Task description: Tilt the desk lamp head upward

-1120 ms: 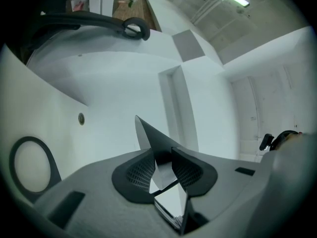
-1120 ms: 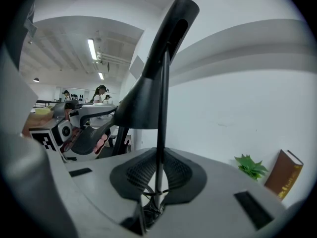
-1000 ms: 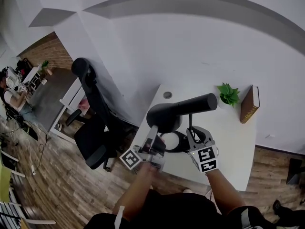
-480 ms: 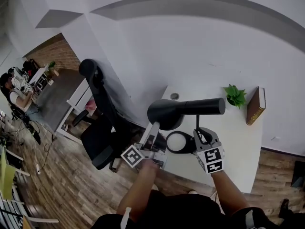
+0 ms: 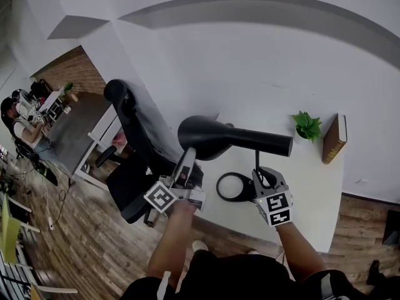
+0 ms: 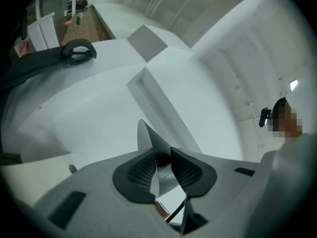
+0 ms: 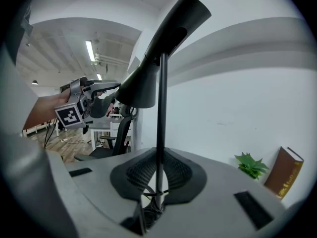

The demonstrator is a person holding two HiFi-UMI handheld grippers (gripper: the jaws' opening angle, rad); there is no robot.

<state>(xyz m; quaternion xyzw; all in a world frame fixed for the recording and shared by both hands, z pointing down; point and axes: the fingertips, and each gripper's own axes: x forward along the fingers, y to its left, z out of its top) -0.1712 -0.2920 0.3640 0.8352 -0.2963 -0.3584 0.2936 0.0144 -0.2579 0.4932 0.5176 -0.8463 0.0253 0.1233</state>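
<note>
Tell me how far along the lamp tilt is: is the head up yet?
Done: the right gripper is clamped on the lamp stem, bracing it. In hand: the left gripper has the lamp shade rim between its jaws, which are closing on it. Left: in the right gripper view the lamp head slopes with its shade end low, so the upward tilt is not finished.

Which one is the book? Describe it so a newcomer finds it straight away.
Start at the white desk against the wall. At its far right end, just right of the small green plant, stands the book. It is the only brown thing on the desk, upright, with pale page edges.
</note>
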